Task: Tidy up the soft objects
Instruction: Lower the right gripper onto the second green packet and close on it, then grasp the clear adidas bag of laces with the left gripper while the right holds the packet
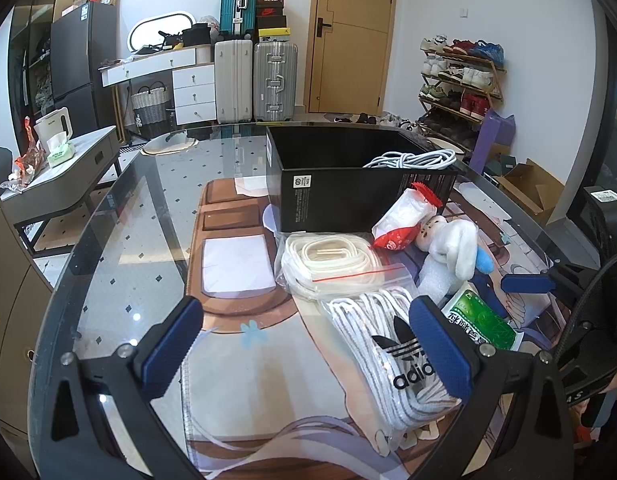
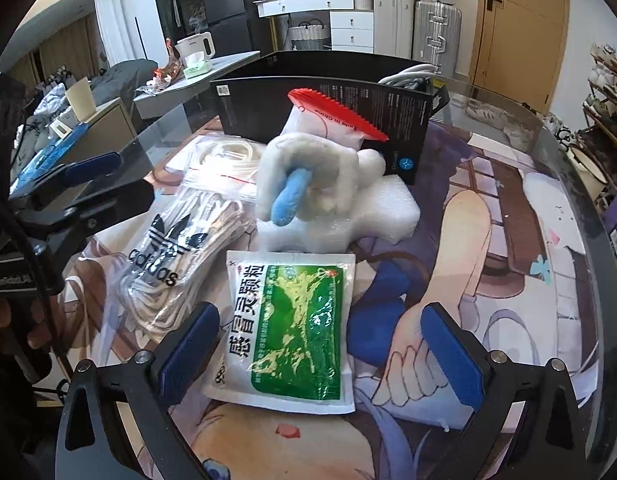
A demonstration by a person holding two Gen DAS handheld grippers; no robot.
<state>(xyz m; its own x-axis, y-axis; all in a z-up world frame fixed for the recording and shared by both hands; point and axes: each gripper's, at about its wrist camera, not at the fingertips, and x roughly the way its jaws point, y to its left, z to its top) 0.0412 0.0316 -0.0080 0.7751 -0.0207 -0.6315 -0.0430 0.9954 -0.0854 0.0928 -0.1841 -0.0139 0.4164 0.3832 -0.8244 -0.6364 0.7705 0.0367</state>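
A black box (image 1: 348, 196) (image 2: 320, 108) stands on the glass table and holds a coil of white cable (image 1: 412, 159). In front lie a zip bag of cream laces (image 1: 328, 268) (image 2: 224, 160), an adidas bag of white laces (image 1: 388, 344) (image 2: 176, 256), a white plush toy (image 1: 452, 248) (image 2: 308, 176), a red-and-white packet (image 1: 404, 220) (image 2: 332, 116), white foam (image 2: 368, 212) and a green-and-white sachet (image 1: 484, 320) (image 2: 296, 328). My left gripper (image 1: 308, 348) is open, its right finger over the adidas bag. My right gripper (image 2: 320, 348) is open around the sachet.
A printed mat (image 1: 236, 380) (image 2: 488, 240) covers the round glass table (image 1: 120, 240). A side table with a kettle (image 1: 54, 124) stands to the left. Suitcases (image 1: 252, 76), a door and a shoe rack (image 1: 460, 84) are behind.
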